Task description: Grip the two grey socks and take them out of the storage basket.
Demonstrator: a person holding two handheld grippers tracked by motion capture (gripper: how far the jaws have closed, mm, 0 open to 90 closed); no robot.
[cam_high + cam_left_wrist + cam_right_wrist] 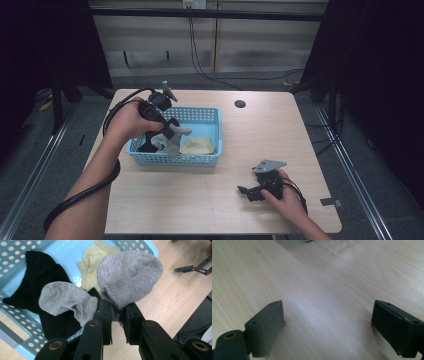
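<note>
Clamped between the left gripper's (117, 316) black fingers (106, 312): a grey sock (130, 277), pinched at its edge, the toe end bulging out past the pads. Held above the near rim of a light-blue basket (202, 116) on the desk (200, 195); in the high view, hanging from the left gripper (172, 134) over the basket's left half. Below in the basket — a second grey sock (66, 298) lying on a black sock (32, 280), with a pale yellow-green sock (92, 263) beside them. Well apart to the right, the right gripper (246, 191) resting low on the bare desk in the person's right hand (287, 200), fingers (265, 326) spread wide — nothing but wood grain between them
</note>
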